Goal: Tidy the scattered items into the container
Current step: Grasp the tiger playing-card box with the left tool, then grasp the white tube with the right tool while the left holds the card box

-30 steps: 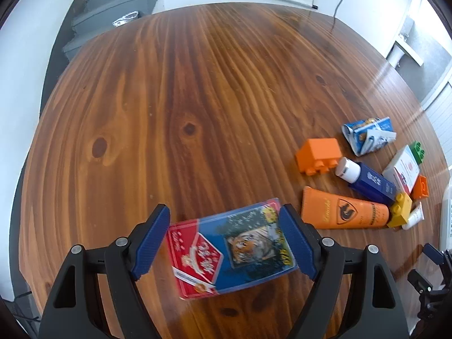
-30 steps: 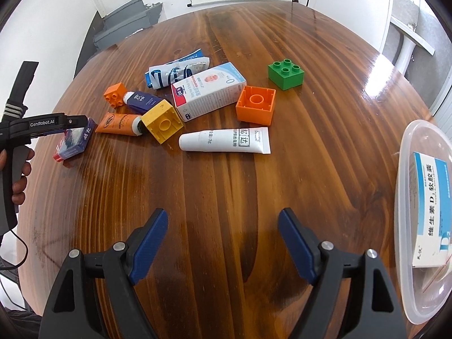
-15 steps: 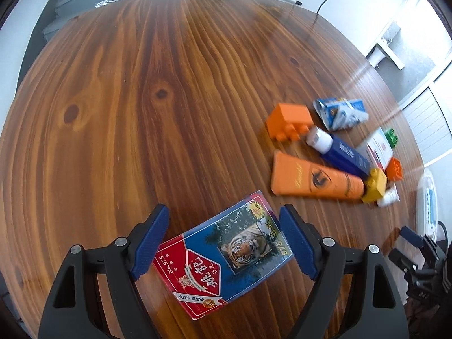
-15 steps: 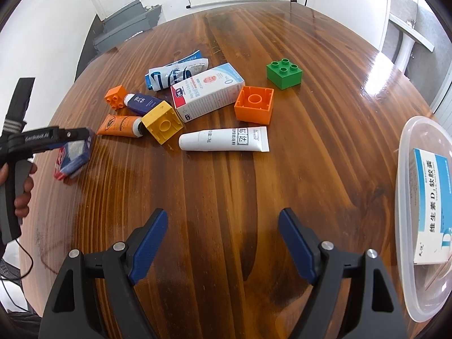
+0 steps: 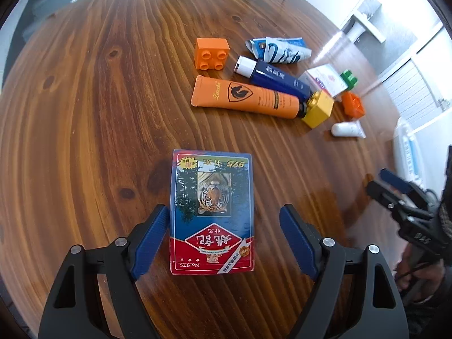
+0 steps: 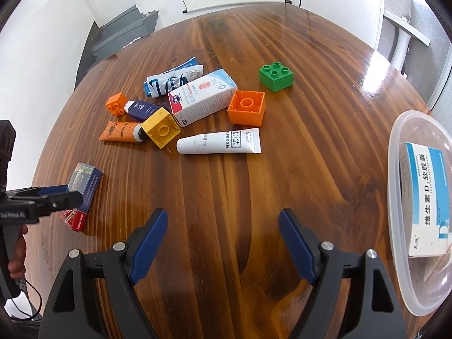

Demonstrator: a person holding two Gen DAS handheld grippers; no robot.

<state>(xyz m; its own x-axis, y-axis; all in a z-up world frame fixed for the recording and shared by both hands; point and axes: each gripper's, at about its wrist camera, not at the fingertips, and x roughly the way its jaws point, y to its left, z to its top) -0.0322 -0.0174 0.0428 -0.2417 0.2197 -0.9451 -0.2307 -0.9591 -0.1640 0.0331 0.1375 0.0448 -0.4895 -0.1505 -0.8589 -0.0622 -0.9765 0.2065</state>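
A red and blue playing-card box [image 5: 212,206] with a tiger picture lies flat on the wooden table, lengthwise between the fingers of my left gripper [image 5: 223,212]. The left pad is at its edge and a wide gap separates it from the right pad, so this gripper is open. In the right wrist view the same box [image 6: 84,189] sits at the far left under the left gripper [image 6: 56,200]. My right gripper [image 6: 222,216] hovers open over bare wood. The clear plastic container [image 6: 395,147] at the right edge holds a blue and white medicine box [image 6: 426,197].
Scattered beyond the card box: an orange tube [image 5: 245,97], a dark blue bottle [image 5: 276,77], an orange brick [image 5: 212,53], a yellow brick [image 5: 317,108], a crumpled tube [image 5: 278,50]. A white tube [image 6: 220,141], a carton [image 6: 202,96], a hollow orange brick [image 6: 247,107] and a green brick [image 6: 275,76] lie mid-table.
The card box has turned from crosswise between the left pads to lengthwise, flat on the table. The left gripper swung toward the scattered items. The right gripper stayed put.
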